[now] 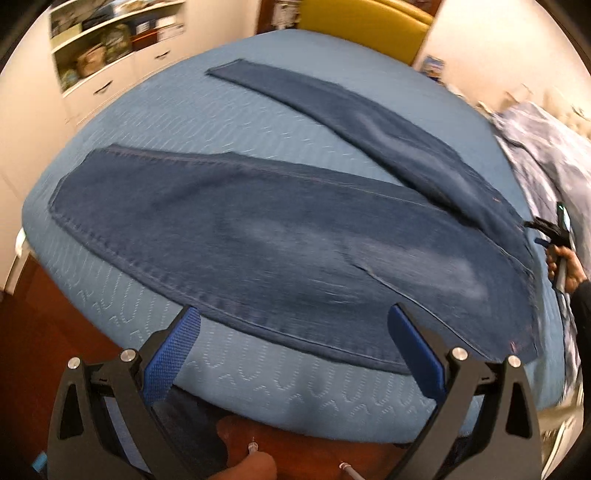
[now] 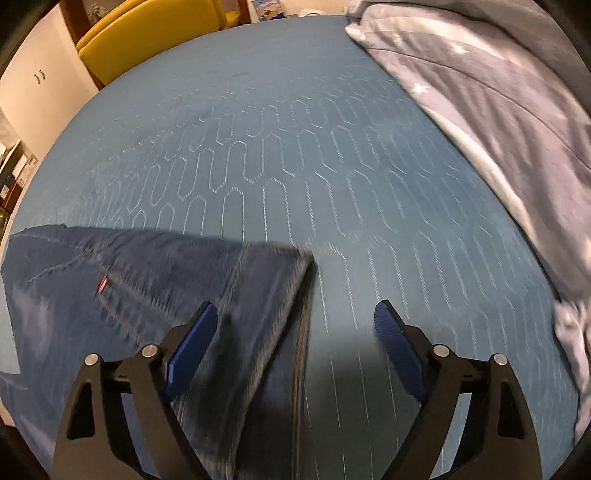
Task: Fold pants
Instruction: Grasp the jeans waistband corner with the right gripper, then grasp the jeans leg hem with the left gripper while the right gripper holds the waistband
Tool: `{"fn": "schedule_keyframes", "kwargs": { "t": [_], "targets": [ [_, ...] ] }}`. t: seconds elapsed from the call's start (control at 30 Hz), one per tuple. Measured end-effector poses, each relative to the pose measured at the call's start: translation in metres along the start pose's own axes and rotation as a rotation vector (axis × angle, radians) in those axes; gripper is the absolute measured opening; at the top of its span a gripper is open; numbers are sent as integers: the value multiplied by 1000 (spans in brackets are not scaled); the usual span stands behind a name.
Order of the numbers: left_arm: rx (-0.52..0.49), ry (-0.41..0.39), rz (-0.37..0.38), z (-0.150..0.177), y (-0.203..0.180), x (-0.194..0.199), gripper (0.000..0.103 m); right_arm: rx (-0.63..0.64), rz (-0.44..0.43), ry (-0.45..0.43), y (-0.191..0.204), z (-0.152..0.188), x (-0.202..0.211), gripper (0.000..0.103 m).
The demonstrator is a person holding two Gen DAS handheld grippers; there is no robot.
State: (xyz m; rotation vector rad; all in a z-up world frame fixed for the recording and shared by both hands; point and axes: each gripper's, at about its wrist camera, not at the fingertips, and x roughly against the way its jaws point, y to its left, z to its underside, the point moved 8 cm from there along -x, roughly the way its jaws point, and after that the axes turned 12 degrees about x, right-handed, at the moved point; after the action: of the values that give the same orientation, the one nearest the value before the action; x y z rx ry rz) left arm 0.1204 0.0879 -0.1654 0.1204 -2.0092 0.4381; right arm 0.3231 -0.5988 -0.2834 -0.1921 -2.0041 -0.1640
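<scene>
Lying spread on the bed [image 1: 229, 122], ahead of the left gripper [image 1: 295, 334]: jeans [image 1: 258, 236], dark blue denim, legs splayed apart in a V. Near leg running crosswise just past the fingertips, its lower seam edge sitting between the two blue pads [image 1: 173, 354] without touching either. Far leg stretching away up and to the left, hem towards a yellow chair [image 1: 369, 22]. Waist lying off to the right, beside the right gripper [image 1: 550, 230], seen small at the frame edge in a hand [image 1: 565, 266].

Left gripper gaping wide, holding nothing, hanging over the bed's near edge.

Right gripper [image 2: 295, 323] also gaping wide, clamping nothing. Waist end of the jeans [image 2: 147, 280] lying under and ahead of its left finger [image 2: 192, 347], with a folded corner of denim reaching into the gap between the fingers; blurred, so impossible to tell whether touching a pad. Small red tag [image 2: 103, 285] showing on the denim to the left. Bare quilted bedcover stretching ahead and to the right of this gripper.

Grey starred duvet [image 2: 498, 110] bunching at far right. White shelves [image 1: 110, 40] standing beyond the bed at far left of the left gripper.
</scene>
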Motion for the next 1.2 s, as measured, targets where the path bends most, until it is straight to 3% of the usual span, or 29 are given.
{"fn": "schedule_keyframes", "kwargs": {
  "t": [0.03, 0.07, 0.1, 0.17, 0.37, 0.57, 0.67, 0.77, 0.93, 1.0, 1.1, 1.2],
  "targets": [
    [13, 7, -9, -1, 4, 0, 101, 15, -18, -4, 1, -3, -5, 79],
    [23, 12, -19, -3, 7, -3, 101, 30, -38, -3, 4, -4, -8, 63],
    [29, 15, -25, -4, 8, -5, 101, 48, -51, 0, 10, -4, -11, 55],
    [32, 23, -35, -4, 8, -10, 101, 103, -75, 9, 19, -4, -14, 19],
    [-5, 41, -28, -2, -7, -18, 101, 94, -64, -18, 8, -8, -4, 10],
    [-27, 19, 7, -6, -24, -9, 101, 77, -43, -32, 10, -11, 9, 10],
    [-42, -2, 40, -13, -34, -4, 101, 76, -28, -101, 22, -13, 35, 10],
    [-25, -22, 90, -29, -43, 0, 101, 127, -44, -227, 48, 1, 95, 10],
    [46, -41, 224, -55, -55, 8, 101, 213, -92, -382, 100, 58, 193, 10],
    [69, -35, 269, -59, -57, 11, 100, 236, -134, -422, 125, 100, 228, 10],
    [101, -18, 372, -61, -53, 19, 94, 252, -195, -437, 157, 163, 252, 10],
    [187, 46, 479, -65, -37, 8, 88, 225, -237, -378, 177, 227, 246, 10]
  ]
}}
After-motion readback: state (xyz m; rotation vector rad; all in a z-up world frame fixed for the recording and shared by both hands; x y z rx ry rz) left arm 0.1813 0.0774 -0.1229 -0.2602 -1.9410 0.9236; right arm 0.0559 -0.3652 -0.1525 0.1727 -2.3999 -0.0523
